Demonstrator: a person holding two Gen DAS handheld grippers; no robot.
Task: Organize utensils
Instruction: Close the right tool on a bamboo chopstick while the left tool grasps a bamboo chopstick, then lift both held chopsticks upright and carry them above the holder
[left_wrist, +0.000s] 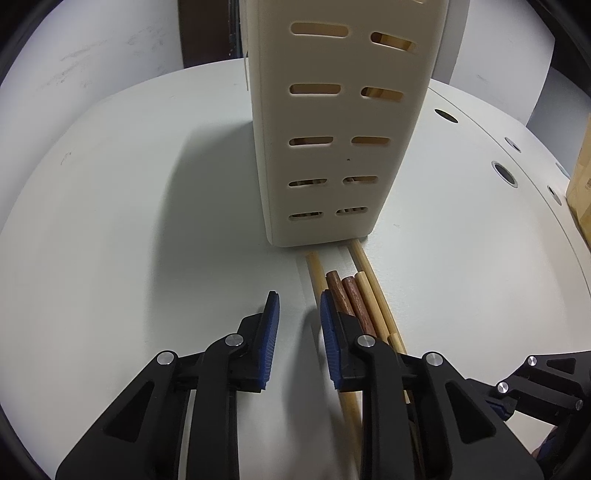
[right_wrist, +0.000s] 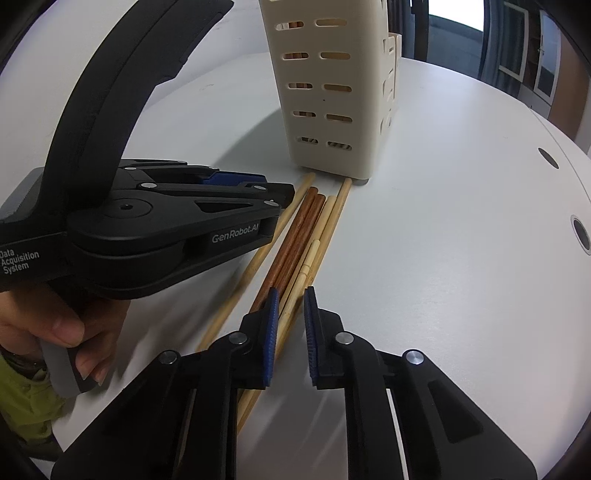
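A cream slotted utensil holder stands upright on the white table; it also shows in the right wrist view. Several chopsticks lie flat in front of it: two dark brown ones between pale bamboo ones, also in the left wrist view. My left gripper is open and empty, low over the table, its right finger against the brown chopsticks. My right gripper is open with the bamboo chopsticks lying between its fingers. The left gripper's body fills the left of the right wrist view.
The white table has round holes along its right side. A cardboard box stands at the right edge. The person's hand holds the left gripper. A window and dark frames lie beyond the table.
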